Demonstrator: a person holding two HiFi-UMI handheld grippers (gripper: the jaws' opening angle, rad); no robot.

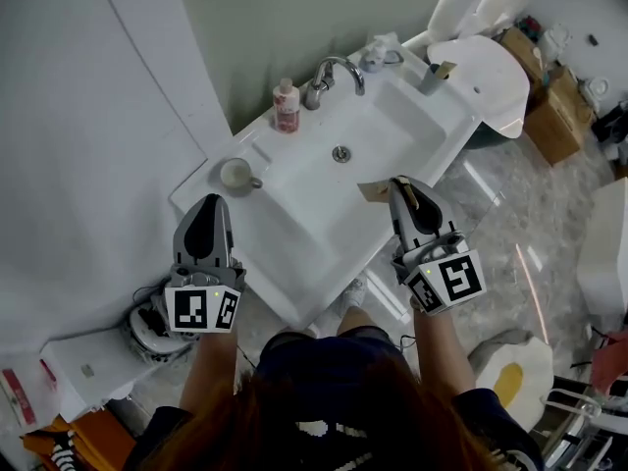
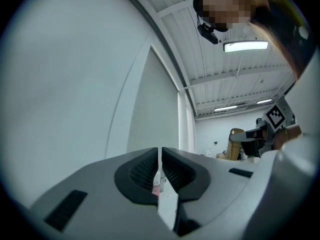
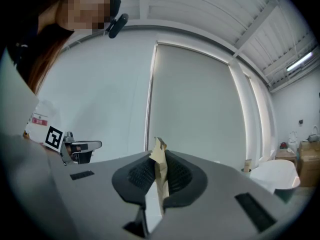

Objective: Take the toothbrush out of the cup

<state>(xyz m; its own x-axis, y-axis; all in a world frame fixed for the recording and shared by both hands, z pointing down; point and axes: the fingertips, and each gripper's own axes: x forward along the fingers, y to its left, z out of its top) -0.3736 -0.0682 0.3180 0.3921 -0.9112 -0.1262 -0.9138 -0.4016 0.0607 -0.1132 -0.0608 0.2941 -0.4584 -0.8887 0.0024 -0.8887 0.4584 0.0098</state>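
A white washbasin [image 1: 294,214] against a pale wall serves as my worktop. My left tool [image 1: 209,204], at 9 o'clock, is pressed together on nothing, so it is free to reach. My right tool [image 1: 397,184], at 3 o'clock, pinches a tan cardboard scrap [image 3: 159,156]. The white mug [image 1: 235,175] at 10 o'clock looks empty. The grey cup [image 1: 430,78] at 1 o'clock holds a tan stick [image 1: 444,68], likely the toothbrush.

L claw [image 1: 209,204] closed, R claw [image 1: 400,184] clamped
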